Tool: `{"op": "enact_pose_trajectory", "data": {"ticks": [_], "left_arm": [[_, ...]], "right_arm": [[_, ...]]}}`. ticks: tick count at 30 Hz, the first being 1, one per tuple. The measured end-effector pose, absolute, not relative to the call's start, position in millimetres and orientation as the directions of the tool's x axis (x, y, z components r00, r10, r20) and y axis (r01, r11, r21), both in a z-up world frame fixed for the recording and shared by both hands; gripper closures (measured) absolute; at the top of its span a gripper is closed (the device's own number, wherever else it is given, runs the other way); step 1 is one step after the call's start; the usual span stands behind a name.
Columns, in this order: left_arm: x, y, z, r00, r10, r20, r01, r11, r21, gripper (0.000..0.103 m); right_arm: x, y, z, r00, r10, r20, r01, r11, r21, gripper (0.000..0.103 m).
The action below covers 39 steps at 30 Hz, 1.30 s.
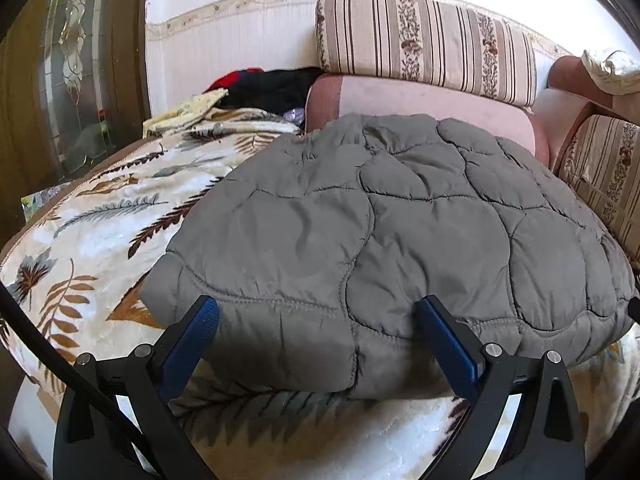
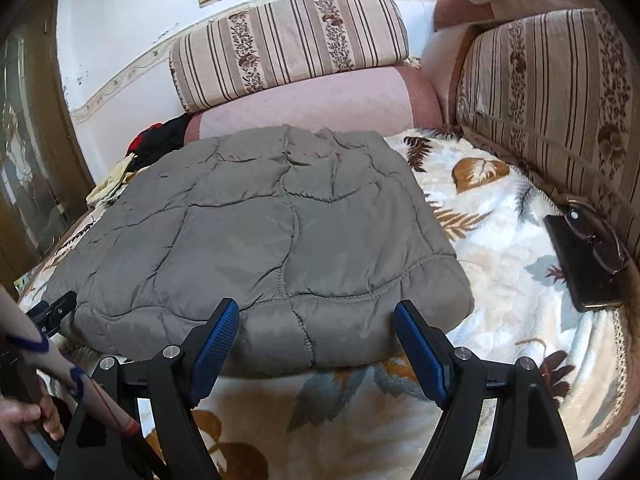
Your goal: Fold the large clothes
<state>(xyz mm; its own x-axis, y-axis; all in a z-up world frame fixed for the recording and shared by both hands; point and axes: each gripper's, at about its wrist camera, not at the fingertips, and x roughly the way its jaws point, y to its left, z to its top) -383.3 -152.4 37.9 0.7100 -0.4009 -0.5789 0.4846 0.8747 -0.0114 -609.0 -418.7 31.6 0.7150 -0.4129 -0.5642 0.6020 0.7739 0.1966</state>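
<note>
Taking the grey quilted jacket (image 1: 400,220) as the landmark, a heap of dark and red clothes (image 1: 268,88) lies beyond its far left corner, and the jacket itself rests as a neat padded rectangle on the leaf-patterned blanket (image 1: 80,248). The left hand-held gripper (image 1: 316,332) and the right hand-held gripper (image 2: 316,328) both hover at its near edge with jaws wide apart, holding nothing. I judge this jacket largely folded, with perhaps one more fold left, and the heap not yet folded.
</note>
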Motion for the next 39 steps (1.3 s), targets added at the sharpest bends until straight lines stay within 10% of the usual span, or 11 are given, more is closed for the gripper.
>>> {"op": "enact_pose_trajectory", "data": {"ticks": [21, 39], "left_arm": [[-443, -147, 175, 0.764, -0.467, -0.446, 0.530, 0.848, 0.020, 0.003], [-420, -154, 146, 0.729, -0.416, -0.544, 0.511, 0.859, 0.029, 0.003]], "right_arm": [[-613, -348, 188, 0.823, -0.373, -0.428, 0.467, 0.874, 0.136, 0.013], [-596, -367, 153, 0.770, -0.363, -0.524, 0.511, 0.843, 0.167, 0.012]]}}
